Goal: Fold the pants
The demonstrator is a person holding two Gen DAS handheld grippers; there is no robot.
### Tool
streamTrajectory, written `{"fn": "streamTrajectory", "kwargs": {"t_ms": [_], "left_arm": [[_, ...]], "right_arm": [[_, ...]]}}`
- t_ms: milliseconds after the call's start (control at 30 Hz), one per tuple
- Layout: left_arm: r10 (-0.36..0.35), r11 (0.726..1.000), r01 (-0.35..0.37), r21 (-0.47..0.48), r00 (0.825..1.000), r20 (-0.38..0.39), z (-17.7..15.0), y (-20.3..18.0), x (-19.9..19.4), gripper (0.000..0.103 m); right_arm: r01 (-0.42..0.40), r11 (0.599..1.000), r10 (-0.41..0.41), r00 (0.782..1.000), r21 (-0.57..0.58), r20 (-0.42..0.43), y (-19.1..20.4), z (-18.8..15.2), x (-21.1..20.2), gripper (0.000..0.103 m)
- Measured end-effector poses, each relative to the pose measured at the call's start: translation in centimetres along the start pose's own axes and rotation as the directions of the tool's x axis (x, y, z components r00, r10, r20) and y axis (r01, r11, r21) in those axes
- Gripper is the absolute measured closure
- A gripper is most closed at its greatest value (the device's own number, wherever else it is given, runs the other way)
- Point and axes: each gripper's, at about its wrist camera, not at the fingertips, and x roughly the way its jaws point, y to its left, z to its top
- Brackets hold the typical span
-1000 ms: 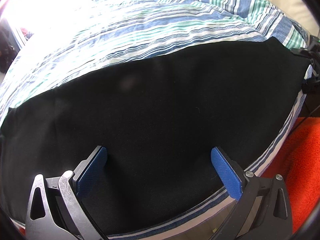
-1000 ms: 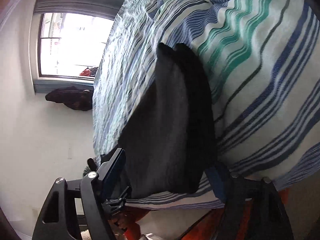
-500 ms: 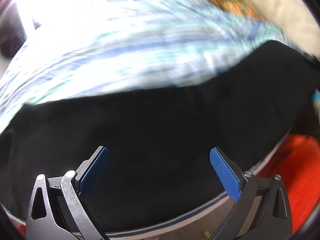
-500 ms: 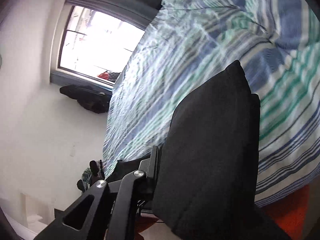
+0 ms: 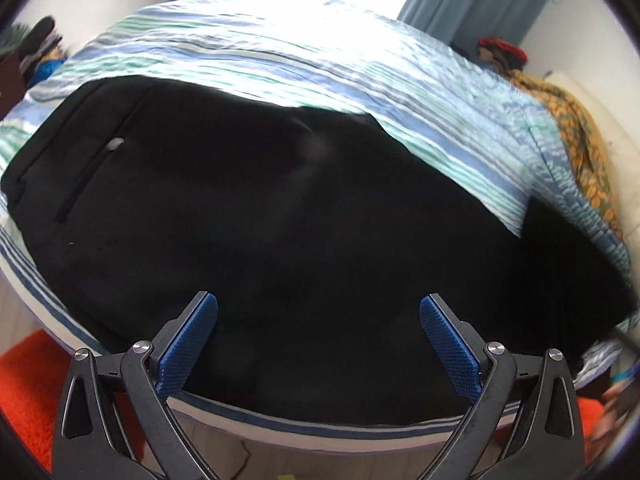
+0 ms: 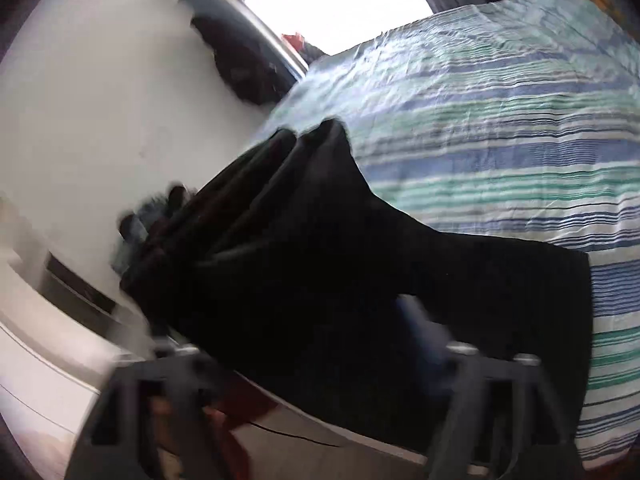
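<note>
- the pants [image 5: 304,216] lay along the near edge of the bed [image 5: 400,80], black, spread flat ahead of the left gripper [image 5: 318,340] and running well past both of its fingers; the waist end with a pocket slit [image 5: 80,184] lay beyond the left finger.
- in the right wrist view the pants [image 6: 340,280] rose in bunched folds ahead of the right gripper [image 6: 304,344], with cloth lying across the gap between its fingers.
- the left gripper's blue pads [image 5: 188,344] stood wide apart, holding nothing, with cloth just ahead of them.
- the right gripper was blurred; one pad [image 6: 420,328] showed faintly against the cloth, the other was hidden, so i could not tell whether it pinched the pants or only sat against them.
- judging by the raised folds, the step was likely carrying the leg end over toward the waist.
- to do it well, the lifted end should travel level and land square on the waist, while the left gripper pins or smooths the flat part so it does not drag.
- the cloth looked soft and limp; a fast swing could leave it crooked.
- an orange rug [image 5: 24,372] lay below the left finger, beside the bed.
</note>
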Motion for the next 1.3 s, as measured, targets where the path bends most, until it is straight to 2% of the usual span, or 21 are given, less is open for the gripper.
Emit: {"fn": "streamTrajectory", "kwargs": {"t_ms": [67, 100, 233, 300, 333, 367, 433, 500, 567, 633, 767, 933, 1033, 1167, 1300], "left_arm": [[-0.02, 1.0, 0.021, -0.013, 0.999, 0.025, 0.3, 1.2, -0.7, 0.002], [-0.028, 0.999, 0.028, -0.015, 0.999, 0.034, 0.4, 1.6, -0.9, 0.002], [-0.118, 0.993, 0.118, -0.006, 0.992, 0.048, 0.4, 1.7, -1.1, 0.002], [-0.21, 0.978, 0.208, 0.035, 0.975, 0.068, 0.5, -0.4, -1.5, 0.004], [-0.262, 0.964, 0.256, 0.077, 0.962, 0.078, 0.4, -1.6, -1.9, 0.008], [-0.304, 0.948, 0.294, 0.121, 0.949, 0.081, 0.3, -2.8, -2.3, 0.017], [-0.344, 0.925, 0.326, 0.197, 0.937, 0.066, 0.0, -5.1, -2.3, 0.029], [-0.324, 0.915, 0.307, 0.26, 0.946, 0.025, -0.4, -7.2, -1.6, 0.04], [-0.286, 0.911, 0.281, 0.304, 0.958, -0.027, -1.1, -8.4, -0.4, 0.059], [-0.25, 0.912, 0.259, 0.319, 0.966, -0.07, -1.9, -9.1, 0.7, 0.067], [-0.21, 0.921, 0.235, 0.312, 0.971, -0.111, -3.5, -8.5, 0.6, 0.068], [-0.167, 0.914, 0.21, 0.347, 0.974, -0.151, -4.9, -10.0, 1.2, 0.068], [-0.138, 0.915, 0.184, 0.358, 0.979, -0.15, -4.9, -10.1, 1.2, 0.089], [-0.135, 0.917, 0.183, 0.354, 0.979, -0.155, -5.1, -10.3, -0.4, 0.09], [-0.063, 0.908, 0.112, 0.404, 0.989, -0.132, -5.9, -10.2, -1.3, 0.09]], "right_arm": [[0.135, 0.975, -0.147, 0.987, -0.175, -0.062, 2.3, -3.6, 2.4, 0.006], [0.182, 0.954, -0.2, 0.979, -0.24, -0.05, 2.9, -5.1, 2.3, 0.006], [0.332, 0.841, -0.329, 0.941, -0.427, 0.085, 3.5, -11.2, -2.0, 0.005], [0.413, 0.794, -0.397, 0.908, -0.445, 0.135, 3.0, -13.2, -3.8, 0.005], [0.434, 0.796, -0.417, 0.899, -0.422, 0.137, 2.2, -12.6, -4.1, 0.005], [0.442, 0.811, -0.429, 0.895, -0.384, 0.124, 1.2, -12.7, -4.4, 0.005], [0.443, 0.843, -0.431, 0.895, -0.305, 0.11, -0.1, -12.0, -4.6, 0.005], [0.442, 0.866, -0.424, 0.897, -0.231, 0.128, -1.1, -12.3, -5.4, 0.005], [0.427, 0.887, -0.41, 0.903, -0.173, 0.125, -2.1, -12.3, -5.5, 0.005], [0.417, 0.897, -0.402, 0.908, -0.149, 0.119, -2.7, -13.1, -6.5, 0.005], [0.417, 0.9, -0.398, 0.904, -0.124, 0.157, -3.3, -13.1, -7.5, 0.005], [0.415, 0.906, -0.396, 0.901, -0.085, 0.177, -4.1, -12.6, -8.5, 0.005], [0.409, 0.911, -0.394, 0.9, -0.047, 0.187, -4.6, -12.4, -9.1, 0.005], [0.407, 0.913, -0.399, 0.895, 0.002, 0.2, -5.4, -12.3, -9.9, 0.005], [0.4, 0.916, -0.399, 0.891, 0.04, 0.217, -6.0, -12.3, -10.6, 0.005]]}}
